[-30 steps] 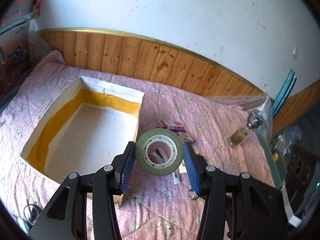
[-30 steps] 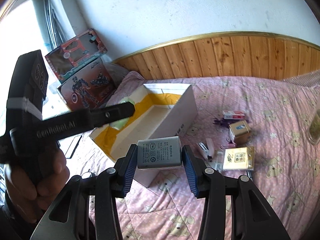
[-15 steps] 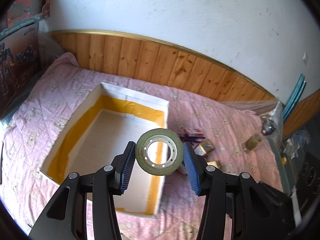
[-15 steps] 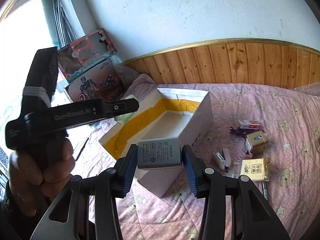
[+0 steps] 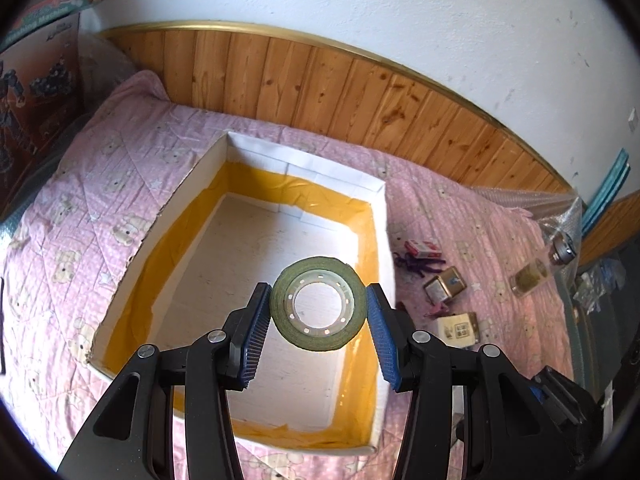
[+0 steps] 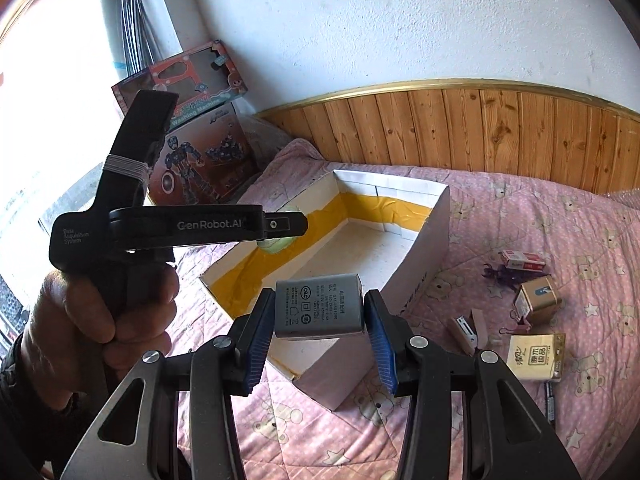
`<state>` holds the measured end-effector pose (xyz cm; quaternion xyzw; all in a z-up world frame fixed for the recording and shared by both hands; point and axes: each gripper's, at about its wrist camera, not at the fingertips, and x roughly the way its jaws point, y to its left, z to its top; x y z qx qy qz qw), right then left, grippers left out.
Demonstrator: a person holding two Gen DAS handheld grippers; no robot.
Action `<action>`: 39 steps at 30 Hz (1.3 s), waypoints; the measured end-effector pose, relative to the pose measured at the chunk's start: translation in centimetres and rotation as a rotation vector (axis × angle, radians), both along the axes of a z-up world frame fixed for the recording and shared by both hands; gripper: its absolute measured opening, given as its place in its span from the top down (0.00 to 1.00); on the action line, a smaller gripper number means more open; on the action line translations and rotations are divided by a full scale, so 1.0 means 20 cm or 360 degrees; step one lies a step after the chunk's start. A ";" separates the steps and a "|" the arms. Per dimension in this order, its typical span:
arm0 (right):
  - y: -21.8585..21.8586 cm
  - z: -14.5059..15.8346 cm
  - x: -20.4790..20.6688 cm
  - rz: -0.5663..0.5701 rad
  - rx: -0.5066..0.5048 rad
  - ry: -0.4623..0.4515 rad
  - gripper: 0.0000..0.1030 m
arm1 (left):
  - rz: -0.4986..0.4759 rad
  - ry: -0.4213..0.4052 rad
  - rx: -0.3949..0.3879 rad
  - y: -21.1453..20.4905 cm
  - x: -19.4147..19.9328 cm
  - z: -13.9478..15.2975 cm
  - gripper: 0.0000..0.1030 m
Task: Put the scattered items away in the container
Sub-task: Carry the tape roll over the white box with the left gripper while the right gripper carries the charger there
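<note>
Both claws loaded, parked over the box

Left claw is clamped on a green tape roll, hanging right above the open white cardboard box with yellow tape inside. Right claw is squeezing a grey power adapter at the box's near corner. Small boxes and a stapler lie on the pink bed.

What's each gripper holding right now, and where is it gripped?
Left gripper: green tape roll, pinched across its outer rim. Right gripper: grey power adapter, by its two side faces.
</note>
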<state>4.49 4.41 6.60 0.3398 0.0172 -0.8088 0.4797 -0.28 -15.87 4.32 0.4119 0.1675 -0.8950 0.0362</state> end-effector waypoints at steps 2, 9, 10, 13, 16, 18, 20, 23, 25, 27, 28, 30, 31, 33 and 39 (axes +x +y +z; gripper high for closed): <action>-0.02 -0.01 -0.01 0.0001 0.0001 -0.0024 0.55 | 0.0017 -0.0023 0.0014 -0.03 -0.03 -0.03 0.52; -0.15 0.01 -0.01 0.0034 0.0057 -0.0002 0.55 | 0.0085 -0.0065 0.0082 -0.12 -0.11 -0.08 0.52; -0.17 0.01 -0.01 0.0038 0.0063 0.0003 0.55 | 0.0099 -0.0064 0.0098 -0.13 -0.12 -0.08 0.52; -0.21 0.03 -0.03 0.0058 0.0084 0.0023 0.55 | 0.0133 -0.0057 0.0132 -0.16 -0.14 -0.08 0.52; -0.24 0.04 -0.05 0.0077 0.0109 0.0035 0.55 | 0.0150 -0.0064 0.0147 -0.19 -0.17 -0.09 0.52; -0.26 0.04 -0.06 0.0083 0.0130 0.0043 0.55 | 0.0166 -0.0074 0.0165 -0.21 -0.18 -0.10 0.52; -0.27 0.04 -0.08 0.0090 0.0144 0.0037 0.55 | 0.0175 -0.0078 0.0182 -0.22 -0.20 -0.11 0.52; -0.28 0.04 -0.12 0.0092 0.0161 0.0023 0.55 | 0.0187 -0.0082 0.0199 -0.24 -0.22 -0.12 0.52; -0.29 0.04 -0.14 0.0089 0.0172 0.0015 0.55 | 0.0197 -0.0090 0.0208 -0.25 -0.24 -0.14 0.52; -0.30 0.04 -0.16 0.0088 0.0184 0.0010 0.55 | 0.0203 -0.0101 0.0216 -0.27 -0.26 -0.15 0.52; -0.31 0.04 -0.17 0.0089 0.0188 0.0006 0.55 | 0.0207 -0.0106 0.0219 -0.27 -0.27 -0.16 0.52; -0.33 0.04 -0.19 0.0088 0.0199 0.0002 0.55 | 0.0211 -0.0119 0.0229 -0.27 -0.30 -0.18 0.52; -0.35 0.04 -0.20 0.0090 0.0207 0.0002 0.55 | 0.0214 -0.0122 0.0235 -0.27 -0.31 -0.19 0.52; -0.37 0.04 -0.22 0.0093 0.0217 0.0003 0.55 | 0.0215 -0.0125 0.0244 -0.28 -0.32 -0.20 0.52; -0.43 0.04 -0.29 0.0107 0.0276 0.0043 0.55 | 0.0243 -0.0146 0.0280 -0.31 -0.38 -0.24 0.52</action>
